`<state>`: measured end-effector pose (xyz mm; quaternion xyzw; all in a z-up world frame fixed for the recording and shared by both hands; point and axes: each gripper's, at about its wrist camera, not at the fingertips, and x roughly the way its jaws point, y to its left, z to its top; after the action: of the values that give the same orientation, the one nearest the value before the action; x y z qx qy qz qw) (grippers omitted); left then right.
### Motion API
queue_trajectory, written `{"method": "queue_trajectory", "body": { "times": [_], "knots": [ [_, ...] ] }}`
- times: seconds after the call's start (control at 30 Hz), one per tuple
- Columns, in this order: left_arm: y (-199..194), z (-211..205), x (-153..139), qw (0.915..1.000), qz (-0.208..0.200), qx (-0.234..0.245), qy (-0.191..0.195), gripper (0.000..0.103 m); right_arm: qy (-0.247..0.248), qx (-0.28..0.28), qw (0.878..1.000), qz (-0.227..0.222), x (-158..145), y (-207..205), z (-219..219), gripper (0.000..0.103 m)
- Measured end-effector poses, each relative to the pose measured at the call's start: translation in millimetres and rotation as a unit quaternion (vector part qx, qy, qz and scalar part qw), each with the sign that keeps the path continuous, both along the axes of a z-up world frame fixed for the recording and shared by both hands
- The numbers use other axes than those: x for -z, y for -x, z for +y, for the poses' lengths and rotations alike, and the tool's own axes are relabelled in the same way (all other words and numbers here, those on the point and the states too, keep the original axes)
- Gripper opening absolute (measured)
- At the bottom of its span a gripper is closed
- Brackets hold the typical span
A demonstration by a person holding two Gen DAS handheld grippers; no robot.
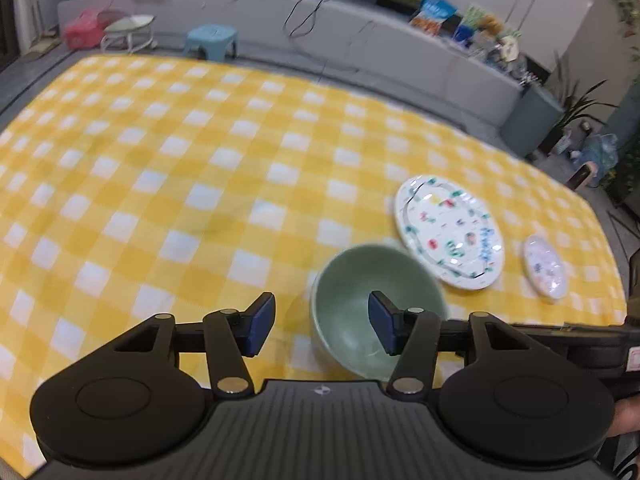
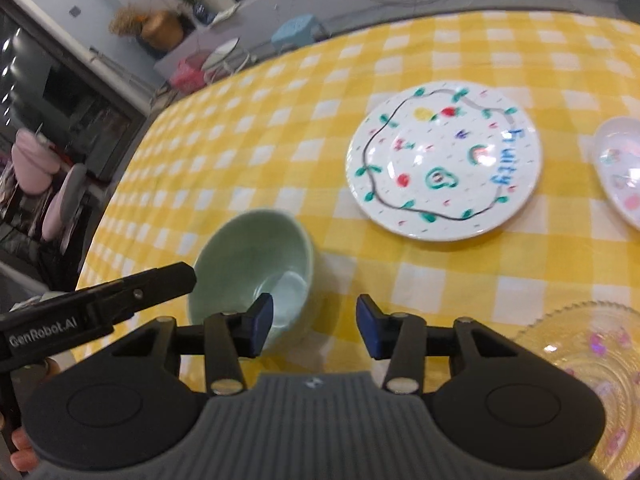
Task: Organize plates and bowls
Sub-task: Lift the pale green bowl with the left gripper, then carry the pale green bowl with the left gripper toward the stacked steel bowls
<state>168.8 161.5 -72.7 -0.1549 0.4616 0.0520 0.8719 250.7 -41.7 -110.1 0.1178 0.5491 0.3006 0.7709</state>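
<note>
A pale green bowl (image 1: pixel 352 292) (image 2: pixel 252 252) stands upright on the yellow checked tablecloth (image 1: pixel 160 160). My left gripper (image 1: pixel 322 324) is open, its jaws astride the bowl's left wall, one pad inside and one outside, neither pressing. My right gripper (image 2: pixel 315 324) is open astride the opposite wall in the same way. Beyond the bowl lies a large white plate (image 1: pixel 448 232) (image 2: pixel 444 160) painted with fruit. A small white plate (image 1: pixel 545 266) (image 2: pixel 620 168) lies to its right. A clear glass plate (image 2: pixel 592 360) sits near the right gripper.
The left gripper's black body (image 2: pixel 120 300) reaches in from the left in the right wrist view. A blue stool (image 1: pixel 212 38) and a grey bench (image 1: pixel 360 28) stand past the table's far edge. Bare cloth (image 2: pixel 280 120) stretches left of the dishes.
</note>
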Motion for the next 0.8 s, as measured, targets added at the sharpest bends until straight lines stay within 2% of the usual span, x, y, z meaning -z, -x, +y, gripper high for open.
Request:
{"method": "queue_trajectory", "body": {
  "times": [0.1, 0.23, 0.3, 0.33, 0.37, 0.43, 0.47, 0.5, 0.53, 0.57, 0.6, 0.8],
  "knots": [
    [-6, 6, 15, 0.9996, 0.024, -0.009, 0.006, 0.063, 0.006, -0.004, 1.0, 0.015, 7, -5, 8, 0.046],
    [-11, 11, 28, 0.9987, 0.035, -0.017, 0.032, 0.061, 0.01, -0.021, 1.0, 0.022, 12, -9, 14, 0.046],
    [-11, 8, 31, 0.999, 0.035, -0.018, 0.02, 0.06, 0.017, -0.032, 0.999, 0.018, 11, -10, 16, 0.045],
    [-12, 7, 33, 0.999, 0.04, -0.015, 0.013, 0.058, 0.02, -0.036, 0.999, 0.019, 11, -11, 17, 0.044],
    [-13, 5, 35, 0.9988, 0.047, -0.012, 0.01, 0.056, 0.022, -0.036, 0.999, 0.02, 11, -12, 18, 0.039],
    [-16, 4, 42, 0.9979, 0.062, -0.01, 0.019, 0.051, 0.027, -0.036, 0.999, 0.017, 12, -14, 18, 0.031],
    [-16, 4, 44, 0.9974, 0.066, -0.012, 0.028, 0.048, 0.026, -0.037, 0.999, 0.017, 12, -14, 18, 0.03],
    [-16, 1, 43, 0.9977, 0.063, -0.009, 0.025, 0.038, 0.026, -0.041, 0.999, 0.016, 12, -14, 19, 0.029],
    [-16, -2, 43, 0.9974, 0.065, 0.003, 0.032, 0.019, 0.025, -0.045, 0.999, 0.016, 12, -15, 20, 0.026],
    [-17, -4, 44, 0.9963, 0.072, 0.007, 0.045, 0.019, 0.021, -0.045, 0.999, 0.022, 13, -16, 20, 0.02],
    [-17, -5, 44, 0.9963, 0.073, 0.005, 0.043, 0.018, 0.019, -0.043, 0.998, 0.033, 15, -17, 21, 0.016],
    [-14, 1, 41, 0.9964, 0.058, -0.004, 0.061, 0.015, 0.027, -0.03, 0.999, 0.022, 10, -13, 26, 0.014]
  ]
}}
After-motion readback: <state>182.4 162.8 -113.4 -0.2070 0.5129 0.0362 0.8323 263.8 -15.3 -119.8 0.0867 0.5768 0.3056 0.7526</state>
